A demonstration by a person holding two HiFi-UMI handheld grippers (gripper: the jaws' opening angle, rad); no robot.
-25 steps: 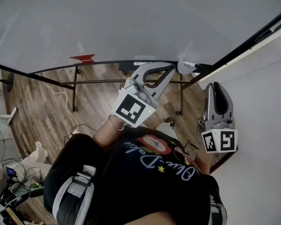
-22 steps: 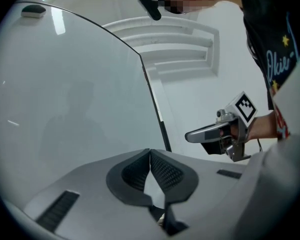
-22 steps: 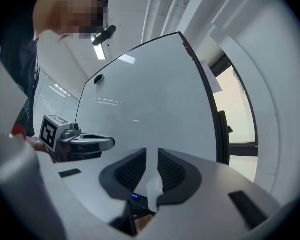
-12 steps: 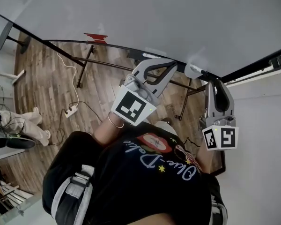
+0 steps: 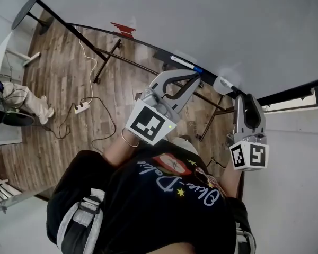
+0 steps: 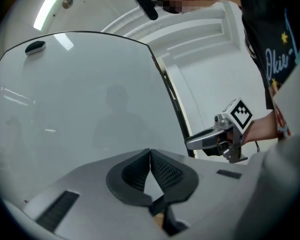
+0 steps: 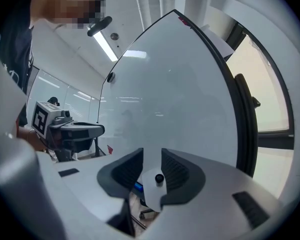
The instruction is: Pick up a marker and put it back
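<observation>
The right tool's (image 7: 152,165) jaws have just been opening and are now standing apart, with the white marker (image 7: 155,185) between them, while the tool is sinking a little toward the whiteboard's (image 5: 201,20) lower rail. In the head view the whiteboard's edge is swinging from nearly level to a steep slant. A second marker (image 5: 183,63) with a blue end is coming into sight on the rail, and more of the wooden floor (image 5: 53,73), with a power strip (image 5: 80,108), is showing at left.
</observation>
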